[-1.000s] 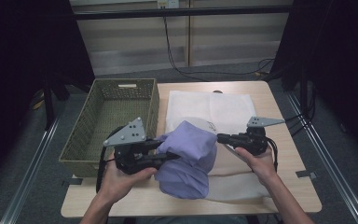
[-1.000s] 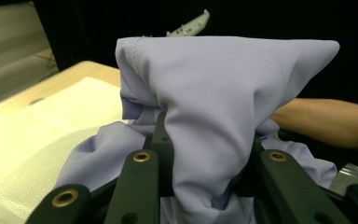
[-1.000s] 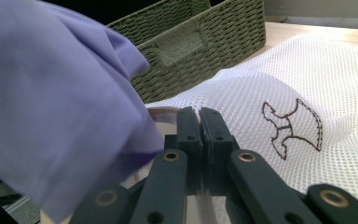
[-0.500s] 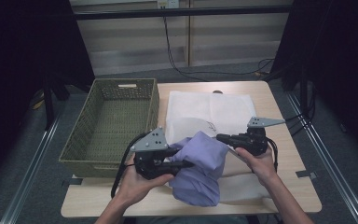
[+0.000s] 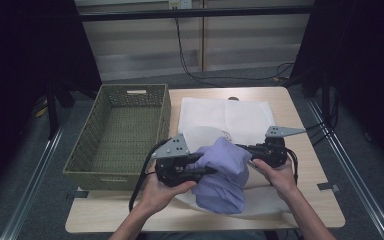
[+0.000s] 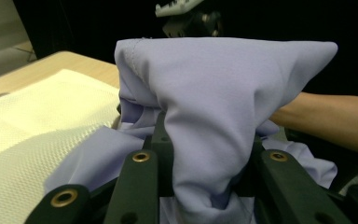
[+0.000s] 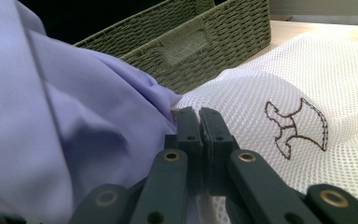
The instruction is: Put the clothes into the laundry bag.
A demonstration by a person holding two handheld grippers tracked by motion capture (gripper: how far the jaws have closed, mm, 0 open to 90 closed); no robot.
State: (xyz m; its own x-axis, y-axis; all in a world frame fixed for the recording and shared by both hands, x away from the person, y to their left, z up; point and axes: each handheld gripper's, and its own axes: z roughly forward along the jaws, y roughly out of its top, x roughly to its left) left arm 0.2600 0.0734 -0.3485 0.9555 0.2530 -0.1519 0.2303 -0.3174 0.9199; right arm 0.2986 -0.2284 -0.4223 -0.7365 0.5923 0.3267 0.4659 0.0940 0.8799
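A lavender cloth (image 5: 222,172) hangs bunched over a white mesh bag (image 5: 230,117) at the table's front middle. My left gripper (image 5: 207,165) is shut on the cloth; in the left gripper view the cloth (image 6: 223,93) drapes over and between the jaws of the left gripper (image 6: 200,154). My right gripper (image 5: 240,148) meets the cloth from the right. In the right gripper view the right gripper (image 7: 198,114) is shut, pinching the edge of the mesh bag (image 7: 270,93) right beside the cloth (image 7: 51,116). The bag bears a dark stitched emblem (image 7: 298,123).
A green woven basket (image 5: 125,135) stands on the left of the wooden table (image 5: 300,200), close to the left gripper, and shows as the basket (image 7: 191,37) behind the cloth. Cables trail from both grippers. Dark curtains stand on both sides.
The left gripper has carried the lavender cloth to the right, up against the right gripper. The right gripper has stayed in place on the mesh bag.
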